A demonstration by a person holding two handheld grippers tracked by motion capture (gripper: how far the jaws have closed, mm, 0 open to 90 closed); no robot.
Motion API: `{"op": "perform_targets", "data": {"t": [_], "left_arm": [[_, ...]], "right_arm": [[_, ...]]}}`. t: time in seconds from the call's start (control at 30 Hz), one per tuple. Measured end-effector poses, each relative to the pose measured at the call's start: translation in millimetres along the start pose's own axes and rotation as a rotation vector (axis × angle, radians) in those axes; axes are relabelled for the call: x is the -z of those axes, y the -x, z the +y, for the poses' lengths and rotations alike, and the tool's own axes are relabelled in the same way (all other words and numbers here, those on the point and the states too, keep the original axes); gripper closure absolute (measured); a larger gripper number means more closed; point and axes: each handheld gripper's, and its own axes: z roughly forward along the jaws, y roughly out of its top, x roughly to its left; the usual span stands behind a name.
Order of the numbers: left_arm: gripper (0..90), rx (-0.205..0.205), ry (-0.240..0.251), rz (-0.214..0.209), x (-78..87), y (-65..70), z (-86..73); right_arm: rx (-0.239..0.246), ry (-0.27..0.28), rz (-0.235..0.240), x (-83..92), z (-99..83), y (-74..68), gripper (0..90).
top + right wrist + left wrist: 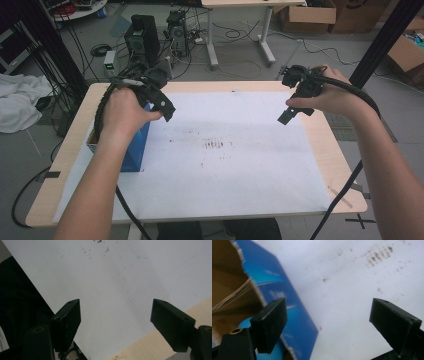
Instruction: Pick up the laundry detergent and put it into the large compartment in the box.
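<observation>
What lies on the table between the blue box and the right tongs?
Just stained white sheet between the blue box and right tongs, judging by the high view.

left tongs (168, 112) held aloft, jaws spread wide, right tongs (286, 117) likewise raised, gaping

The left hand (125, 112) hides most of the blue box (135, 150) in the high view. In the left gripper view the box (284, 290) is blurry and cut off at the edge, so what is inside cannot be told.
</observation>
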Motion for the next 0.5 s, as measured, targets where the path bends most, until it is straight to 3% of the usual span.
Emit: {"op": "perform_targets", "data": {"t": [0.1, 0.5], "left_arm": [[15.4, -0.042, 0.002, -0.013, -7.4, 14.5, 6.0], [15.5, -0.148, 0.006, -0.055, -28.0, 60.3, 21.0]], "right_arm": [[0.002, -0.004, 0.001, -1.1, -0.1, -0.1, 24.4], [-0.006, -0.007, 0.004, -2.7, -5.1, 3.5, 24.3]]}}
